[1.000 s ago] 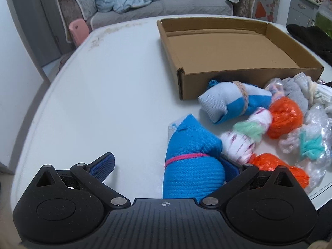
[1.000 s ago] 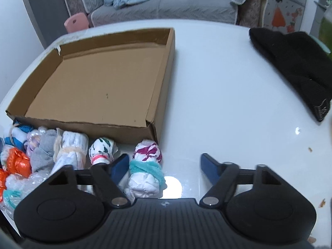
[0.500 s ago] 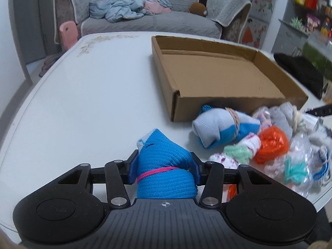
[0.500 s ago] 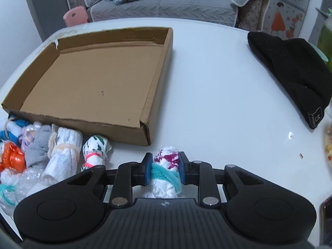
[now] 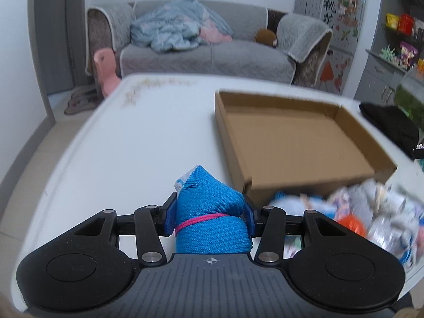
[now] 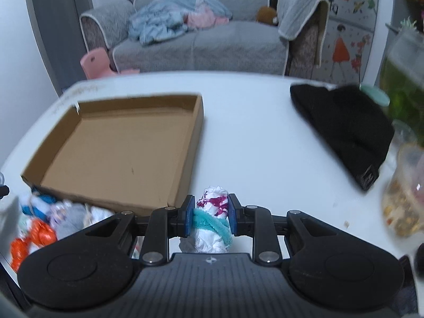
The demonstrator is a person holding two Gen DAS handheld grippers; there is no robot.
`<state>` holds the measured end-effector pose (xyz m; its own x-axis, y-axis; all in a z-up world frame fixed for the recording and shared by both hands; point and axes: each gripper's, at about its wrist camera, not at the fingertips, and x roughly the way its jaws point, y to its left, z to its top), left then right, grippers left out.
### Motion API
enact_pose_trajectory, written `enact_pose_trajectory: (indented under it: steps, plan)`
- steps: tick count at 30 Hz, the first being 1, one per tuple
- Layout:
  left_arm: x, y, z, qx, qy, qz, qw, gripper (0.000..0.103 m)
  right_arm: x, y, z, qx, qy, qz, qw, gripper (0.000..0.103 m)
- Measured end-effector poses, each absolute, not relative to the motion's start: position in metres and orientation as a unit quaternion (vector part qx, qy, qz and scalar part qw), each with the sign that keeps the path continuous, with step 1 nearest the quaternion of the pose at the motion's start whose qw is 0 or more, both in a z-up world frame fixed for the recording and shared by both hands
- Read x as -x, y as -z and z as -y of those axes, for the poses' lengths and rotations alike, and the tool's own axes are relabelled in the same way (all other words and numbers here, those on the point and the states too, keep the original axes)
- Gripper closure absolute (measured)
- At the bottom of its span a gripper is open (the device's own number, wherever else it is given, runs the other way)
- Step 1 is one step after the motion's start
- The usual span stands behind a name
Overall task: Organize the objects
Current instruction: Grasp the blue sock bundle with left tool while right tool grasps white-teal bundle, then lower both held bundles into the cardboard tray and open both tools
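Both tongs are loaded: the left tongs (image 5: 209, 213) are clamped on a blue sock roll (image 5: 212, 217) tied with a pink band, and the right tongs (image 6: 208, 216) pinch a white-and-magenta sock roll (image 6: 212, 222) wrapped in a teal band, each held above the white worktop (image 6: 251, 137). Ahead lies the shallow cardboard box (image 6: 124, 145), with nothing visible inside it, and more bundles (image 5: 371, 212) heaped against its near wall. This looks like the carry step; next, each roll should clear that near wall and be released inside, well apart.

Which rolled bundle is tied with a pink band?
The solid blue knit bundle clamped in the left gripper; the right gripper holds a white one banded in teal.
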<state>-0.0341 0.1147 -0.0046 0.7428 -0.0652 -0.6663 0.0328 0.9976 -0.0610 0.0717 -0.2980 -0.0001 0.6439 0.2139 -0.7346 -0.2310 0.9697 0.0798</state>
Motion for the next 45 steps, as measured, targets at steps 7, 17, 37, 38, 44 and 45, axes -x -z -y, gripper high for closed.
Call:
enact_pose_trajectory:
  steps: [7, 17, 37, 38, 44, 45]
  plan:
    - [0.016, -0.027, -0.100, 0.014, 0.038, -0.331, 0.943, 0.049, -0.090, -0.013, 0.298, 0.000, -0.139, -0.379, 0.915, 0.080]
    - [-0.044, -0.054, -0.066, 0.009, 0.069, -0.310, 0.948, 0.048, -0.118, -0.031, 0.266, -0.021, -0.197, -0.352, 0.915, 0.080]
    - [-0.184, 0.039, -0.047, 0.016, 0.069, -0.410, 0.909, 0.048, -0.231, 0.011, 0.134, -0.024, -0.271, -0.426, 0.863, 0.079]
    - [-0.185, 0.042, -0.046, 0.012, 0.070, -0.411, 0.909, 0.048, -0.235, 0.012, 0.136, -0.033, -0.271, -0.429, 0.861, 0.079]
    - [-0.187, 0.050, -0.038, -0.007, 0.073, -0.408, 0.910, 0.048, -0.249, 0.022, 0.129, -0.050, -0.276, -0.441, 0.852, 0.079]
    - [-0.187, 0.050, -0.037, -0.008, 0.070, -0.406, 0.911, 0.048, -0.252, 0.024, 0.126, -0.053, -0.278, -0.445, 0.850, 0.079]
